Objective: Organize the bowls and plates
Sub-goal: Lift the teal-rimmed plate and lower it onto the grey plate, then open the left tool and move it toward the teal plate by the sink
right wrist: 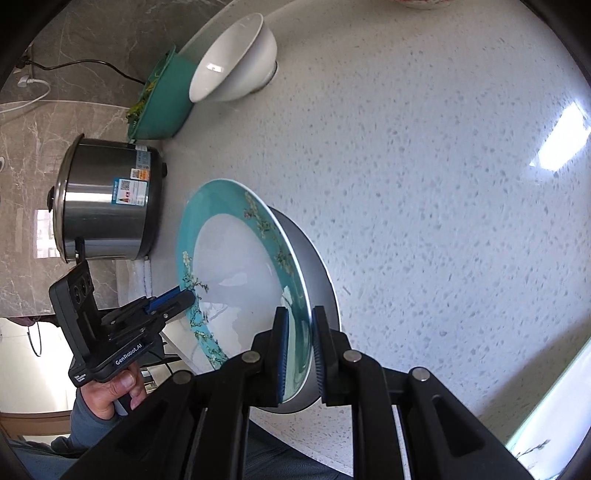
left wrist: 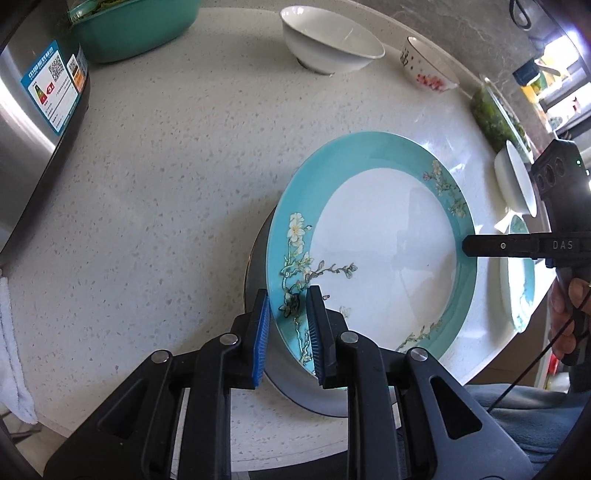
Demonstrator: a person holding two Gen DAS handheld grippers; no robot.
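A teal-rimmed plate with a blossom pattern (left wrist: 384, 258) is held above the speckled counter (left wrist: 166, 166). My left gripper (left wrist: 286, 314) is shut on its near-left rim. My right gripper (right wrist: 299, 332) is shut on the opposite rim of the same plate (right wrist: 236, 266); its finger shows in the left wrist view (left wrist: 480, 245). The left gripper shows in the right wrist view (right wrist: 173, 301). A plain white bowl (left wrist: 328, 40) and a white bowl with red flowers (left wrist: 424, 66) stand at the back. A small white bowl (left wrist: 513, 181) and another teal plate (left wrist: 517, 280) lie at the right.
A steel rice cooker (right wrist: 107, 203) stands at the left. A teal basin with greens (left wrist: 136, 29) is at the back left. A glass dish of greens (left wrist: 495, 110) is at the back right. A white cloth (left wrist: 11, 350) hangs at the counter's left edge.
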